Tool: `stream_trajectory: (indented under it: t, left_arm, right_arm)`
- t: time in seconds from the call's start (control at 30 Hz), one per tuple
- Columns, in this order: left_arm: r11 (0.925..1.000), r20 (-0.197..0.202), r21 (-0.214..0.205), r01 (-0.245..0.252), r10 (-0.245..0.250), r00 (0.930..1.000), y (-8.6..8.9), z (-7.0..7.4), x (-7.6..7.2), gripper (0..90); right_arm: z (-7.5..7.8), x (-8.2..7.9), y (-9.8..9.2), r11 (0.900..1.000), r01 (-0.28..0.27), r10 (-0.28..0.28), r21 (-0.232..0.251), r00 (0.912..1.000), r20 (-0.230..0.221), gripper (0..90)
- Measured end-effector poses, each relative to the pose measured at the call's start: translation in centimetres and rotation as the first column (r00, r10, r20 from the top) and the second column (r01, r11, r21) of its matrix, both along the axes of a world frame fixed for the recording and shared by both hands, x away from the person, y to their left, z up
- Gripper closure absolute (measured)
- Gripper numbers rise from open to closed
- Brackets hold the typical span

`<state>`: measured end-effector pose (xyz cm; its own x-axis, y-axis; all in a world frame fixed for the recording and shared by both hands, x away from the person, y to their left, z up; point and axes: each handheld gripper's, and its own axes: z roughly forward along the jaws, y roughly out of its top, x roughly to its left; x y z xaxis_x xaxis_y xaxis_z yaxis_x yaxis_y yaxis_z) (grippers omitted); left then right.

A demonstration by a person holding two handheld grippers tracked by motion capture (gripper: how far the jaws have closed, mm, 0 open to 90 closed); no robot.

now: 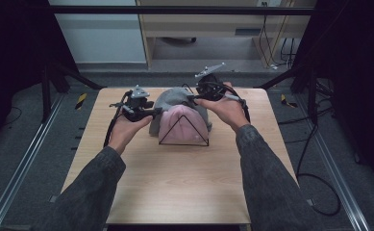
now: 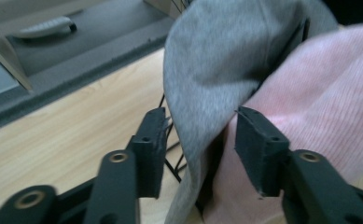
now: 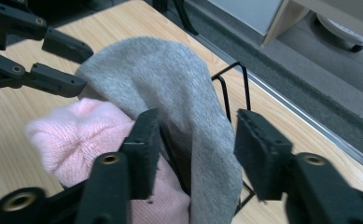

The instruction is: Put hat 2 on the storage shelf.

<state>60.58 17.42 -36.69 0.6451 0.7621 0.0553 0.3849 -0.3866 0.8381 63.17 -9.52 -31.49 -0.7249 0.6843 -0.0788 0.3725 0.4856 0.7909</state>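
A person is standing at the near edge of the wooden table [image 1: 175, 183], holding 1 gripper in each hand. Toward the far middle of the table, a black wire rack [image 1: 183, 130] is carrying 2 knit hats: a pink hat [image 1: 182, 126] at the front and a grey hat [image 1: 175, 98] just behind it, draped partly over it.

The left gripper [image 1: 152, 111] is reaching in from the left side of the hats. In the left gripper view its jaws are standing apart, unclenched, with the hanging edge of the grey hat [image 2: 216, 70] between them; the pads are not pressing the cloth. The pink hat [image 2: 319, 93] is lying just beside the right-hand jaw.

The right gripper [image 1: 194, 97] is coming in from the right. In the right gripper view its jaws are also spread, straddling the grey hat's [image 3: 170, 79] lower edge and a wire of the rack [image 3: 233, 88], nothing pinched yet.

Handling judgement: both hats are looking soft, light and floppy, not fragile or slippery. The ribbed pink knit [image 3: 81, 135] is likely stretching under pull. Best hold appears to be the grey hat's free hem on each side, 1 layer only, clear of the wire, since knit could be snagging on the rack when lifted.
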Motion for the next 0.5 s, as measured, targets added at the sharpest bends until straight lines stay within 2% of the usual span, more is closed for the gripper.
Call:
stream_trajectory:
  t: [0.03, 0.13, 0.2, 0.37, 0.5]
  left_arm:
    - [0.9999, 0.014, -0.015, -0.006, 0.006, 0.9999, 0.0, 0.4, -0.1, 47.5]
    - [0.9994, 0.023, -0.034, -0.002, 0.003, 0.9997, 0.0, 0.8, -0.1, 39.7]
    - [0.9994, 0.017, -0.034, 0.012, -0.012, 0.9998, 0.0, 1.5, -0.1, 34.3]
    - [0.9975, -0.001, -0.067, 0.023, -0.023, 0.9997, 0.0, 2.5, -0.3, 21.7]
    - [0.9981, -0.008, -0.058, 0.022, -0.023, 0.9997, -0.3, 3.2, -0.8, 15.6]
  right_arm:
    - [0.0, 0.0, 0.0, 1.0000, 0.006, -0.006, -0.001, 1.0000, 0.005, 41.9]
    - [0.0, 0.0, -0.1, 0.9996, 0.028, -0.028, -0.003, 0.9996, 0.009, 33.6]
    - [0.0, 0.1, -0.1, 0.9992, 0.039, -0.039, -0.002, 0.9992, 0.011, 28.3]
    - [0.4, -0.2, -0.5, 0.9981, 0.060, -0.061, 0.016, 0.9981, 0.015, 18.7]
    - [0.9, -0.7, -1.1, 0.9951, 0.087, -0.088, 0.048, 0.9958, 0.025, 11.5]
